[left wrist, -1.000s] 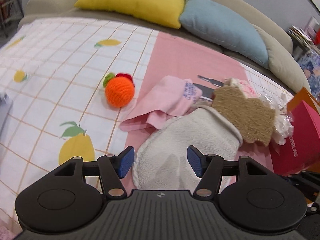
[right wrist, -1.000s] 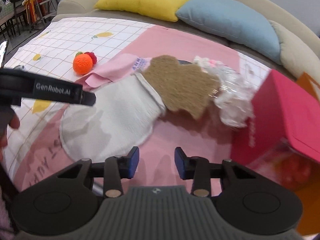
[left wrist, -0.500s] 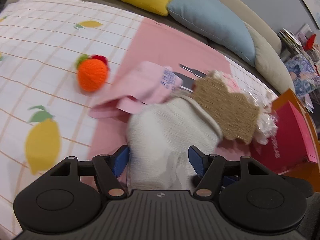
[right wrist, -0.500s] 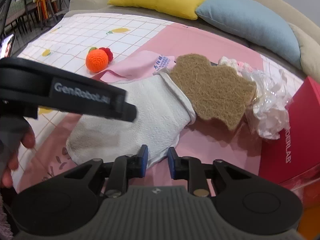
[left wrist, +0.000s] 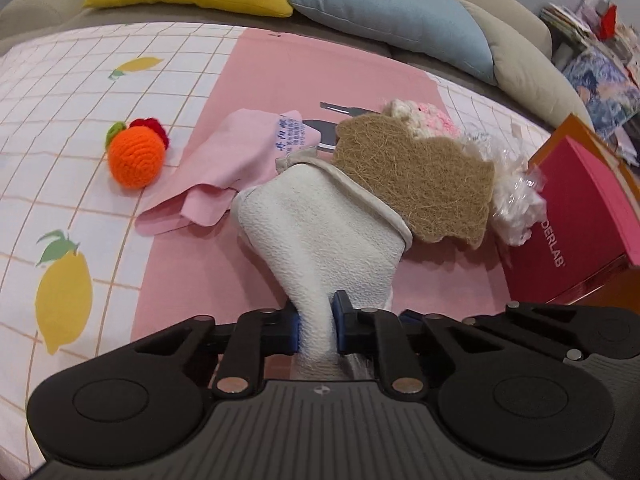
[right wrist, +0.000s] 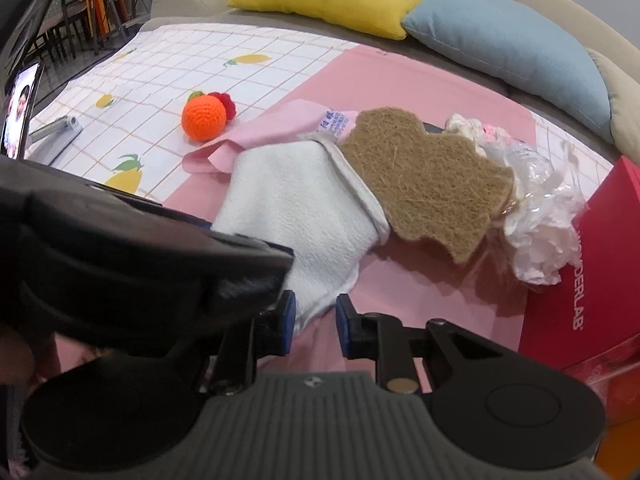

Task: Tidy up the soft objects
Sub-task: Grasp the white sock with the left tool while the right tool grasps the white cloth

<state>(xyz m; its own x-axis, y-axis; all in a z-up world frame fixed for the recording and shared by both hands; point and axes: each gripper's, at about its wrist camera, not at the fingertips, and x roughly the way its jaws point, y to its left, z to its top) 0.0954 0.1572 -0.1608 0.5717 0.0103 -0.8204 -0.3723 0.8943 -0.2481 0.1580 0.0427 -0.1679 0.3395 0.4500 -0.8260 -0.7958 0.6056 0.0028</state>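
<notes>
The left tongs [left wrist: 316, 322] have just been closing and now pinch the near end of a white towel [left wrist: 320, 232], bunching it. The towel lies on a pink mat [left wrist: 320, 76], its far edge under a brown fibre pad [left wrist: 416, 184], beside a pink cloth [left wrist: 236, 164]. The right tongs [right wrist: 316, 324] sit narrowly apart around the towel's corner [right wrist: 316, 300]; whether they grip it is unclear.

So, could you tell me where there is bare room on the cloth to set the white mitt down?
The lemon-print cloth left of the orange crochet ball is bare. The pink cloth, brown fibre pad, crinkled plastic and red box crowd the right.
</notes>
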